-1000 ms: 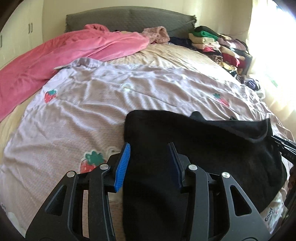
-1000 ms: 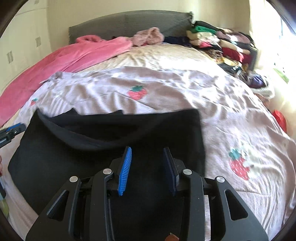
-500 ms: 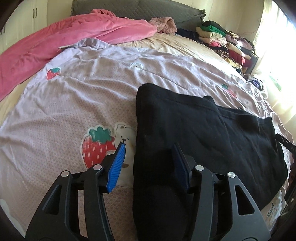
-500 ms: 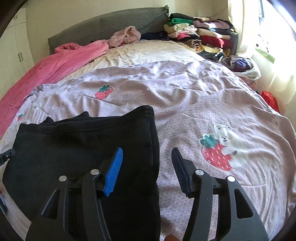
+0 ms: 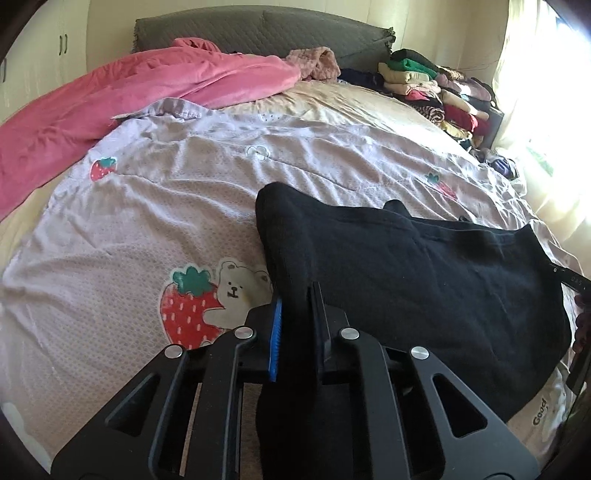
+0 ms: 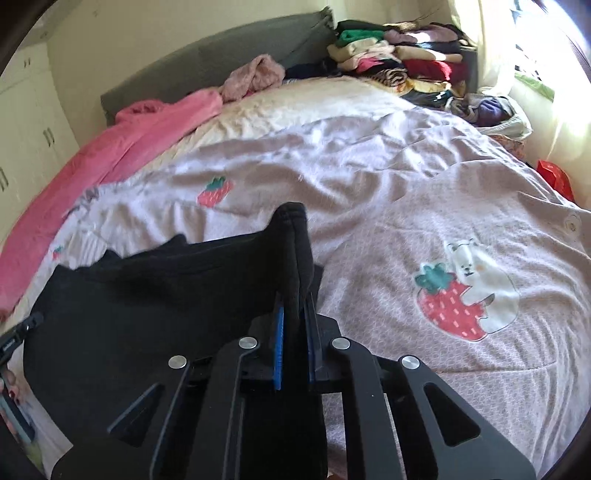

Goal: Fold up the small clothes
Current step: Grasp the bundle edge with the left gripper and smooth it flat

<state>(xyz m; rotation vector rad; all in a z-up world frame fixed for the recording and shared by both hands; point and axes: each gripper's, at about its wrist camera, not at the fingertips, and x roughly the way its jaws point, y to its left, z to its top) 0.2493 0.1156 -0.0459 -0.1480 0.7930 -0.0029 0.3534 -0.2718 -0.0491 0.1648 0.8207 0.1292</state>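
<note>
A black garment [image 5: 424, 266] lies spread on the lilac strawberry-print bedspread [image 5: 166, 206]. My left gripper [image 5: 295, 306] is shut on the garment's left edge, with black cloth pinched between the blue pads. In the right wrist view the same black garment [image 6: 147, 295] stretches to the left. My right gripper [image 6: 293, 314] is shut on its right edge, and the pinched cloth stands up in a ridge above the pads. Each gripper's tip shows at the far edge of the other view.
A pink blanket [image 5: 129, 96] lies along the bed's left side. Stacks of folded clothes [image 5: 436, 88] sit at the far right by the grey headboard [image 5: 258, 29]. A bright window is on the right. A red bag [image 6: 554, 177] lies beside the bed.
Both grippers stood open over the garment's side edges half a second ago and have now closed on the cloth. The right edge has been bunched up into a ridge.
</note>
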